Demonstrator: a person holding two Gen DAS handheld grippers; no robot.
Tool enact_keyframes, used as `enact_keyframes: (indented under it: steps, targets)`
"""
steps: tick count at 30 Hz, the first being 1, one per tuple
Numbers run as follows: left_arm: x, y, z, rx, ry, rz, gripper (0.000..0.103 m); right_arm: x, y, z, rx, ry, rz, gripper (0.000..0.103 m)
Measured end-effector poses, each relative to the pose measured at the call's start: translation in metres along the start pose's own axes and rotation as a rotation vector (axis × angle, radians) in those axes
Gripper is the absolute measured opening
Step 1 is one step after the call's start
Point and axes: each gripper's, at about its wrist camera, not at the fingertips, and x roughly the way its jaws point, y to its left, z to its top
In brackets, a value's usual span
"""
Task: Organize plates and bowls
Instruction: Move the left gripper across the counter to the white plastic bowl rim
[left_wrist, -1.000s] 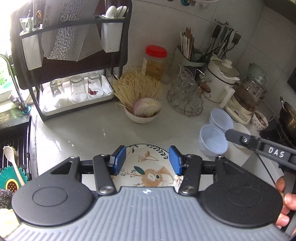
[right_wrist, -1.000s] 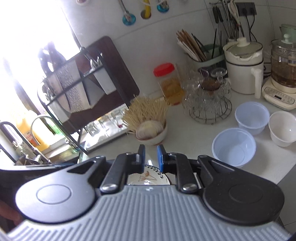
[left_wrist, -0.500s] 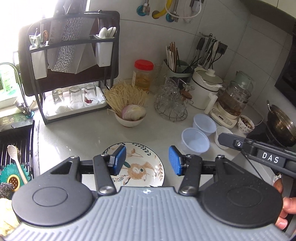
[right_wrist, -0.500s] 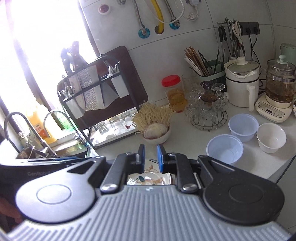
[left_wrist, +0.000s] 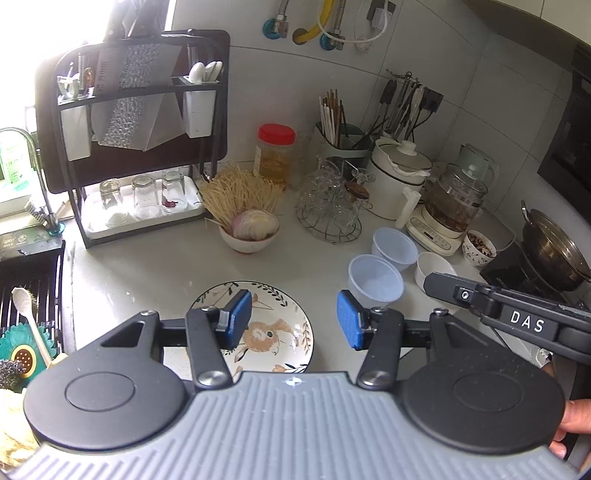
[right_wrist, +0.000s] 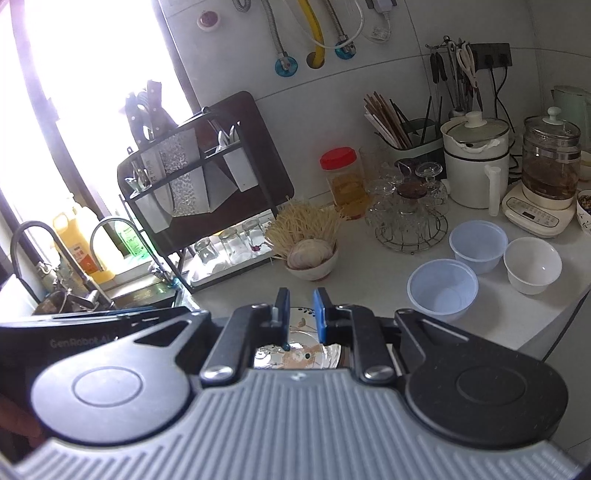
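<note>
A patterned plate (left_wrist: 273, 332) with a rabbit drawing lies on the white counter near its front edge, also partly seen in the right wrist view (right_wrist: 295, 354). My left gripper (left_wrist: 293, 323) is open and empty, held above the plate. My right gripper (right_wrist: 301, 317) has its jaws a narrow gap apart, empty, also above the plate. Two translucent plastic bowls (left_wrist: 375, 282) (left_wrist: 395, 249) and a white bowl (left_wrist: 432, 266) stand to the right; in the right wrist view they show as the plastic bowls (right_wrist: 441, 290) (right_wrist: 478, 245) and the white bowl (right_wrist: 532, 264).
A bowl with noodles and onion (left_wrist: 249, 229) stands behind the plate. A black dish rack (left_wrist: 136, 147) with glasses is at the back left, the sink (left_wrist: 29, 280) at left. A wire glass stand (left_wrist: 328, 210), pot (left_wrist: 399, 177), kettle (left_wrist: 454, 206) and wok (left_wrist: 554, 243) crowd the right.
Both grippers have risen and drawn back from the counter, so the plate and bowls look smaller and lower. The jaws have kept their openings.
</note>
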Motion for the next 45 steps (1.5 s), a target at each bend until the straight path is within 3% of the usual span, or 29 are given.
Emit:
enact_keyframes:
  steps: [16,28,30,32,33,45]
  targets:
    - [0.059,-0.035,0.007,0.030,0.077,-0.132,0.057,0.000,-0.048,0.001,0.097,-0.007,-0.119,0.018]
    - [0.145,-0.069,0.026,0.023,0.133,-0.102,0.057,0.035,-0.121,0.021,0.135,0.023,-0.161,0.020]
    - [0.160,-0.074,0.029,0.011,0.145,-0.092,0.057,0.046,-0.133,0.024,0.137,0.040,-0.166,0.027]
    - [0.175,-0.077,0.031,0.001,0.163,-0.088,0.057,0.053,-0.143,0.024,0.135,0.039,-0.160,0.055]
    - [0.182,-0.079,0.032,0.002,0.172,-0.088,0.057,0.055,-0.147,0.023,0.136,0.037,-0.158,0.057]
    - [0.271,-0.083,0.034,-0.071,0.273,-0.087,0.057,0.107,-0.214,0.017,0.264,0.155,-0.157,0.058]
